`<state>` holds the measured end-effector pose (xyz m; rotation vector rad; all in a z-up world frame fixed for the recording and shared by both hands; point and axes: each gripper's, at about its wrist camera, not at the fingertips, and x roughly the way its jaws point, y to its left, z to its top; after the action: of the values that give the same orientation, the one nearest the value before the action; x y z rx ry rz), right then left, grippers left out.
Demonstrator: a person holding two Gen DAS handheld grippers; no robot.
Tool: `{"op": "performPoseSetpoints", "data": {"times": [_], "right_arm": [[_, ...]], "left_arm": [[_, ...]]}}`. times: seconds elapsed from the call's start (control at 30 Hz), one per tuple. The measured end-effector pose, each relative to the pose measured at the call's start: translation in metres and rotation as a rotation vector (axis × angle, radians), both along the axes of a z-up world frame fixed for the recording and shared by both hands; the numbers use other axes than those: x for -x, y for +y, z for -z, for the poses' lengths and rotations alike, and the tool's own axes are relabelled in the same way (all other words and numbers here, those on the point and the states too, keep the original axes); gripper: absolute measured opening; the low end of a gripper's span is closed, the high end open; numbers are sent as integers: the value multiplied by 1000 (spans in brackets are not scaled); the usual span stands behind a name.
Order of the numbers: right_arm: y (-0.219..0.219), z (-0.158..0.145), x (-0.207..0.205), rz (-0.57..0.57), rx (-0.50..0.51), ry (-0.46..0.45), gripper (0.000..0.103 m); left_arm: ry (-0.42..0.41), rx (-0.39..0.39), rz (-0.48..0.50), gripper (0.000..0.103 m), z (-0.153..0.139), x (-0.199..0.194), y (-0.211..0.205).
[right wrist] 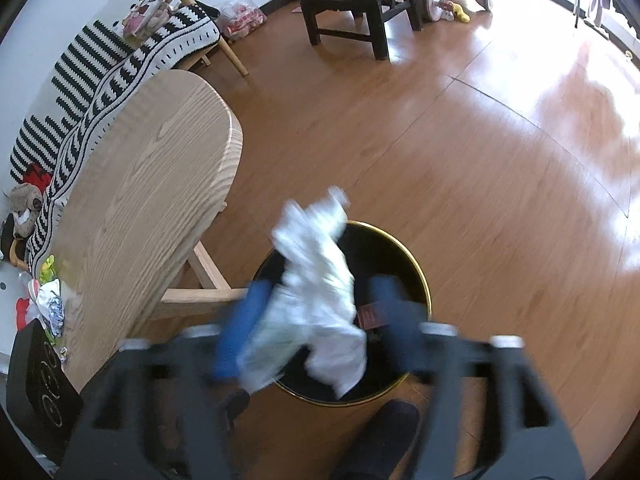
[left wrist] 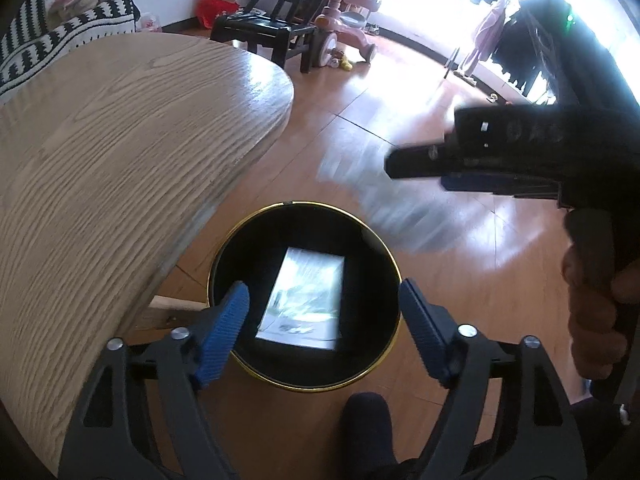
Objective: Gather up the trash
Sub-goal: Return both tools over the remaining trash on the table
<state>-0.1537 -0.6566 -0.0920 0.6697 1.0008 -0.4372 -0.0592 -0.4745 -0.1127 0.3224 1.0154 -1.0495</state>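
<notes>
Hovering over the bin (left wrist: 304, 216), the left gripper (left wrist: 324, 316) stands with its blue pads wide apart and nothing between them; a flat packet (left wrist: 304, 296) lies inside the bin below. The right gripper (right wrist: 320, 316), blurred, also has its jaws spread, and a crumpled white wrapper (right wrist: 316, 288) hangs loose between them above the bin's (right wrist: 420, 276) mouth, though whether it still touches the left pad is unclear. Just beside the bin stands a wooden table (left wrist: 120, 160). Farther off sits a black chair (right wrist: 352, 4).

Both wrist views look steeply down, close above shared bin (left wrist: 224, 248) (right wrist: 420, 276); right view blurred.
</notes>
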Motion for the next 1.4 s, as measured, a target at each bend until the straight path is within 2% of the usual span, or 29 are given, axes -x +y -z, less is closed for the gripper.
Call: {"op": "performPoseSetpoints", "data": {"times": [0.37,0.43,0.6,0.7,0.9,1.1,1.4], "right_arm": [[6,-18,-3,-29,34,-36,72],[11,-26,-3,-35,57,-48,72],[32,-50,-12,-72,117,-94,74],[51,-63,-25,-106,124,-120,75],[119,-89,-79,-251,142,-176,76],[196,-101,-130,-393,130,-215,76],[301,-97,-198,-550,72,-234,76]], "left_arm": [[-5,21,23,78,-10,7,4],[-8,26,29,81,-14,8,7],[-67,75,34,90,-42,9,34],[-116,100,-1,92,-60,0,63],[-165,111,-167,93,-89,-38,148],[-229,97,-351,93,-110,-69,238],[-264,65,-606,94,-120,-99,376]]}}
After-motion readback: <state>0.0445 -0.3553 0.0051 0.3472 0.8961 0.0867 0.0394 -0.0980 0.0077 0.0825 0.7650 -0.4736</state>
